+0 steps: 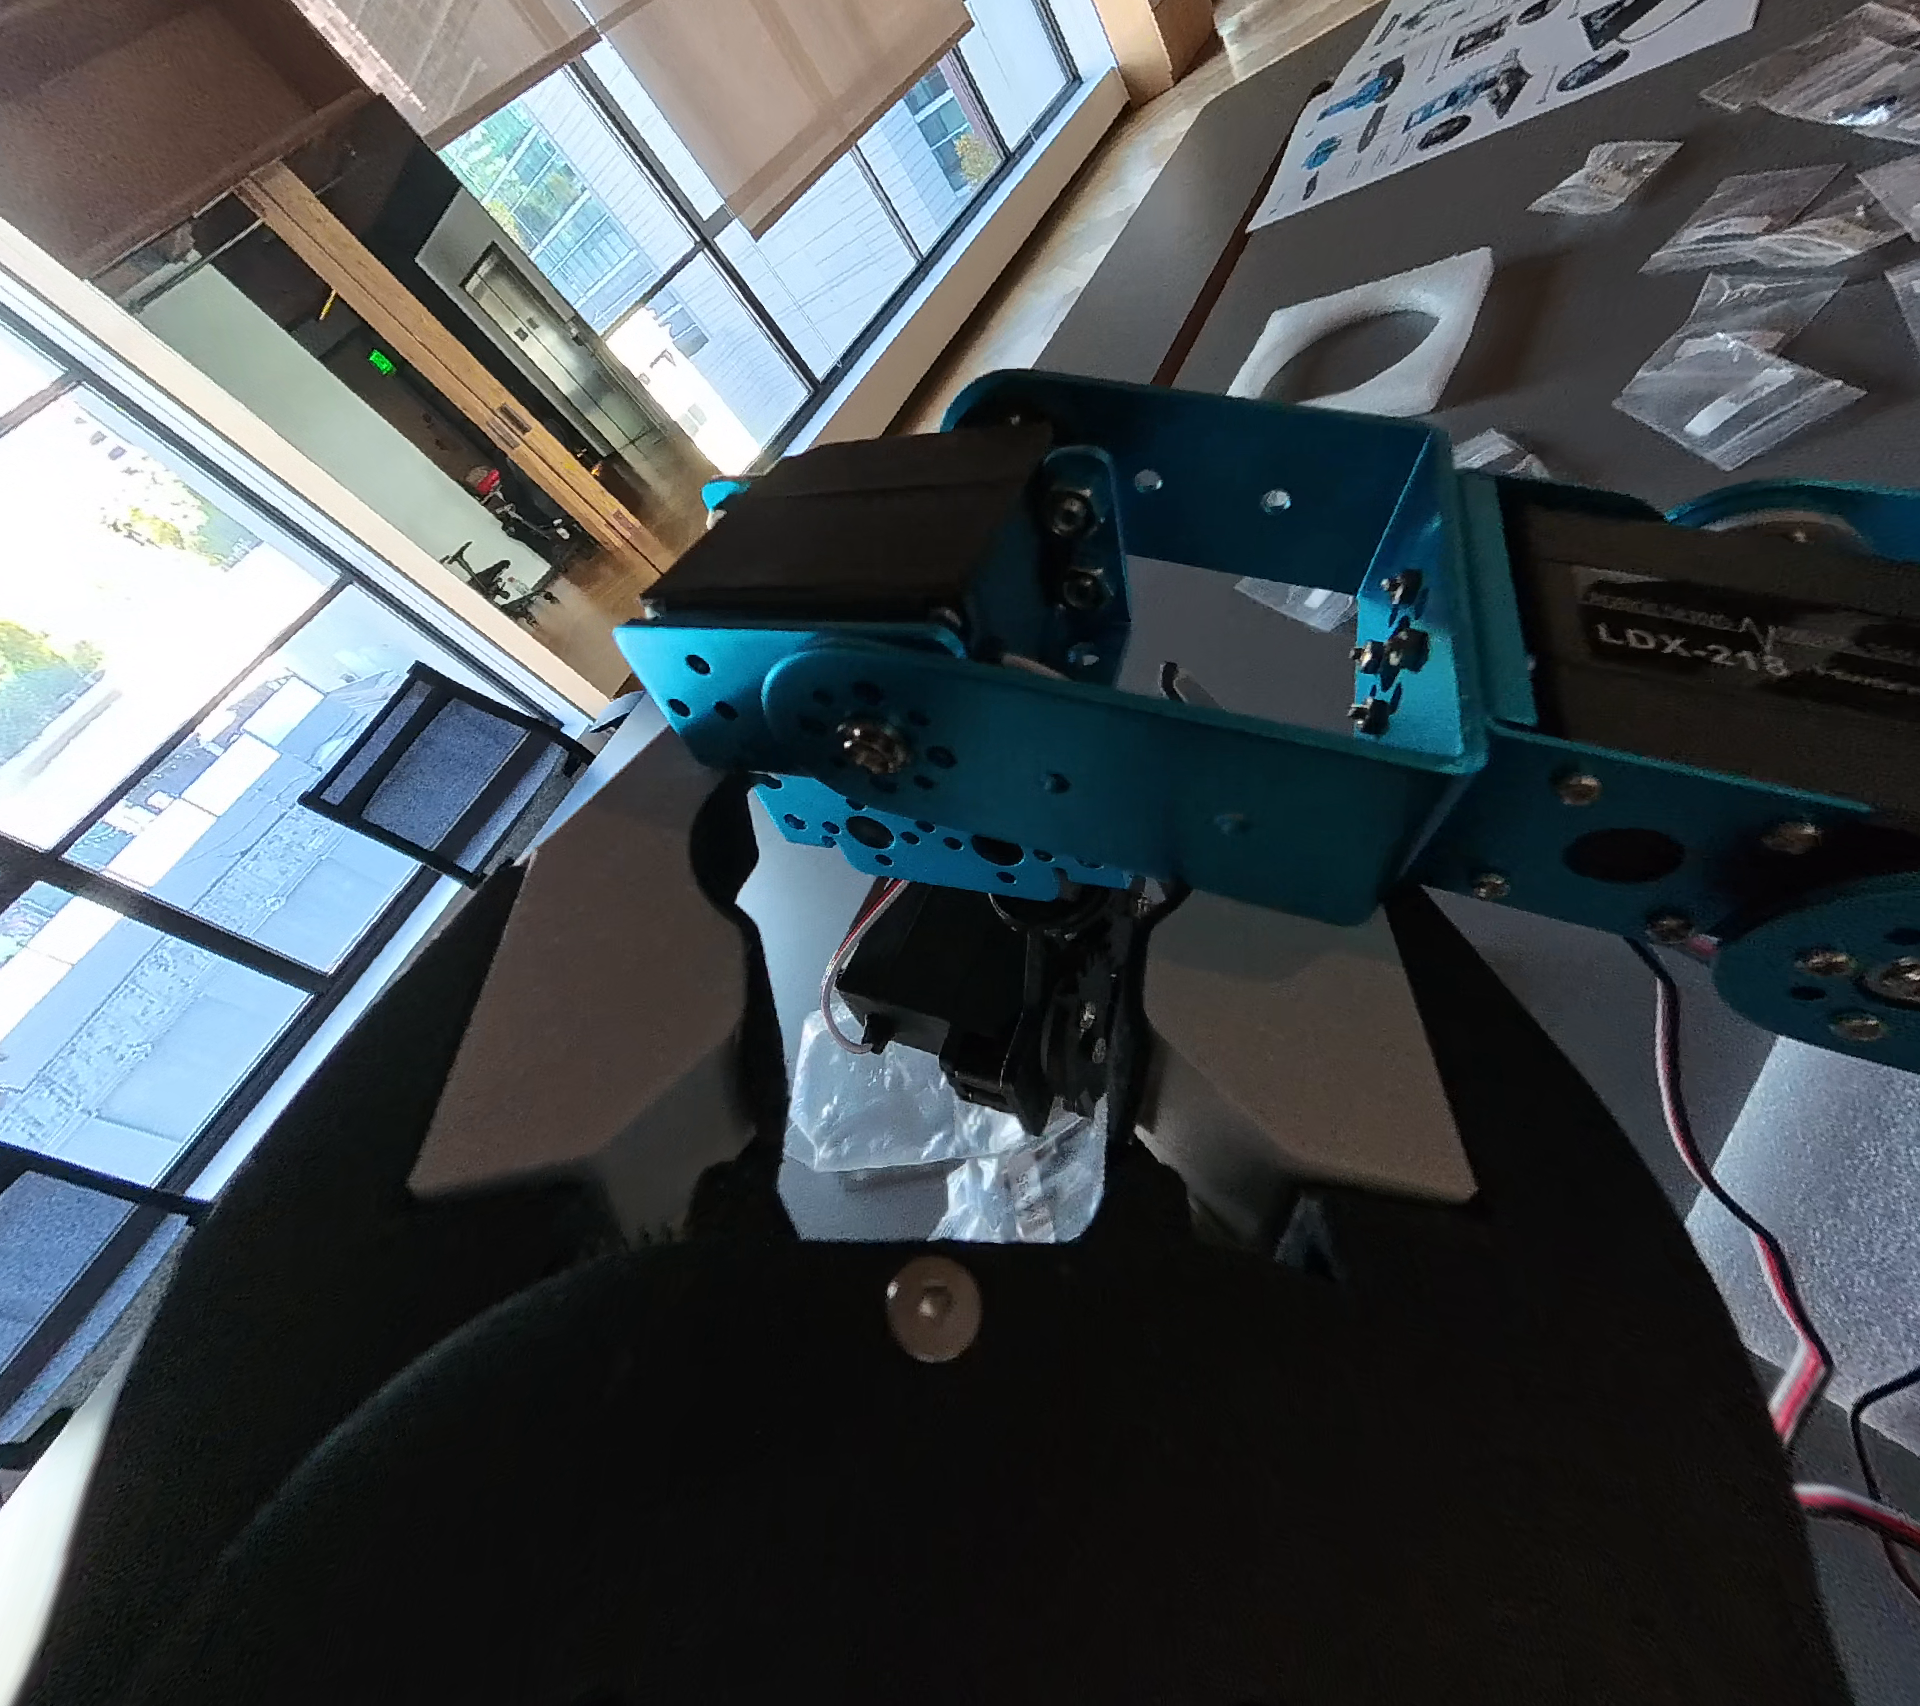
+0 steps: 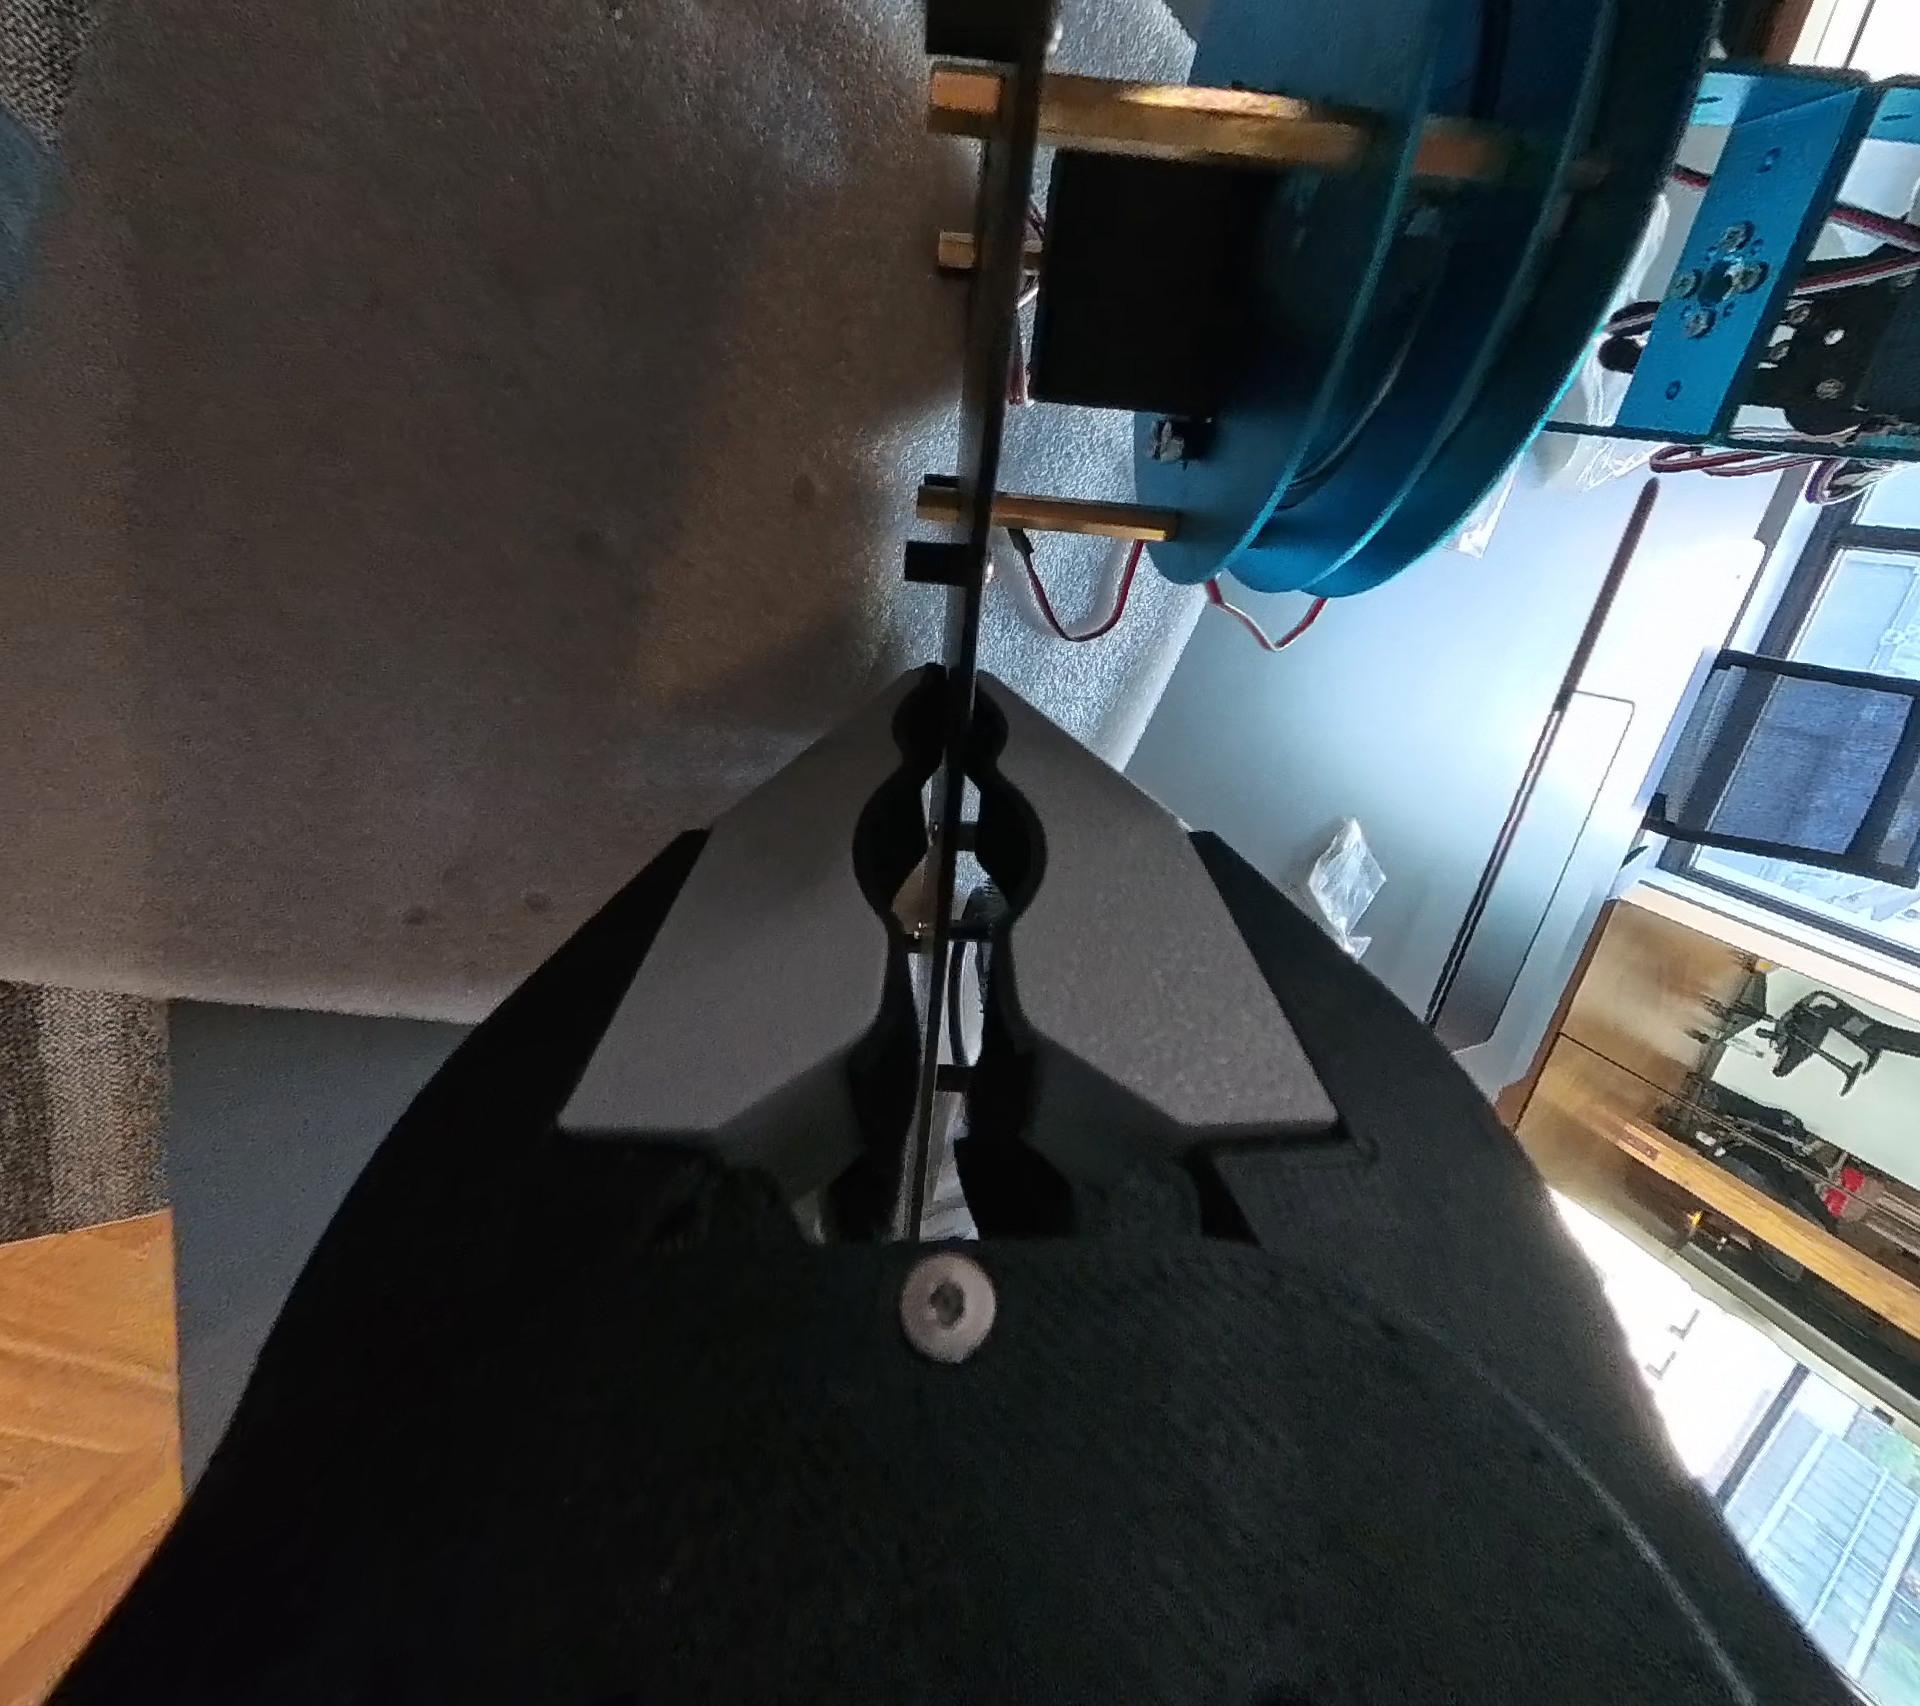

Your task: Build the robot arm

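Observation:
A blue metal robot-arm kit with black servos is held between both grippers. In the left wrist view my left gripper [image 1: 940,867] closes around the blue U-shaped bracket [image 1: 1091,752] at its drilled end plate. A black claw part [image 1: 1049,1022] hangs between the fingers. In the right wrist view my right gripper [image 2: 961,711] is shut on the edge of the thin black base plate [image 2: 1003,326]. Brass standoffs [image 2: 1153,118] join that plate to the blue round discs [image 2: 1475,181]. A black servo [image 2: 1138,285] sits between the plate and the discs.
A printed instruction sheet [image 1: 1538,15], several small plastic bags [image 1: 1756,222] and a white foam piece with a hole [image 1: 1361,326] lie on the grey table. Red, white and black servo wires [image 1: 1756,1261] trail at the right. A white foam block [image 2: 468,326] lies left of the base plate. Windows stand beyond. My right fingertips sit around 30 cm from my left ones.

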`<act>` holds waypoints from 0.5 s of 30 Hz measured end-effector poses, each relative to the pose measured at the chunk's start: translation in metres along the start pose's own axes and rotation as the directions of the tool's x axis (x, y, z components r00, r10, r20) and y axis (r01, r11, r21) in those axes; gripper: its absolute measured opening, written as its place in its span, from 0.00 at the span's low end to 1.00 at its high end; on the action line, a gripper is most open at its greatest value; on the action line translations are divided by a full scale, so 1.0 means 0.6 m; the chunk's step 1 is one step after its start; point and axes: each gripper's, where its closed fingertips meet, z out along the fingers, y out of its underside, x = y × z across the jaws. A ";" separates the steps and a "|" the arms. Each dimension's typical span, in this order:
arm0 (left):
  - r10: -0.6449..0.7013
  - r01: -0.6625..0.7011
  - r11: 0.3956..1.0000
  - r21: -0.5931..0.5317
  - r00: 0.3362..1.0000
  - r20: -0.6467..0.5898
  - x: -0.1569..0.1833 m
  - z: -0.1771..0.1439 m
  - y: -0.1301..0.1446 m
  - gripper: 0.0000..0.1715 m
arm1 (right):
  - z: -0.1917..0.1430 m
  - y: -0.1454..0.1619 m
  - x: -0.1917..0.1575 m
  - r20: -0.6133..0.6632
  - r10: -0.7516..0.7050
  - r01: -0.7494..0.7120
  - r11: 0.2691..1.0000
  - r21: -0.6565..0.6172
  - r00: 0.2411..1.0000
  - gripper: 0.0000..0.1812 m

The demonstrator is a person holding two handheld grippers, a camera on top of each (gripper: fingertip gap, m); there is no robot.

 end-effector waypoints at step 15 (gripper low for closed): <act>-0.018 0.020 0.999 -0.039 0.998 0.062 0.055 -0.029 -0.027 0.44 | -0.038 0.018 -0.056 0.022 -0.041 0.039 0.998 0.058 0.999 0.00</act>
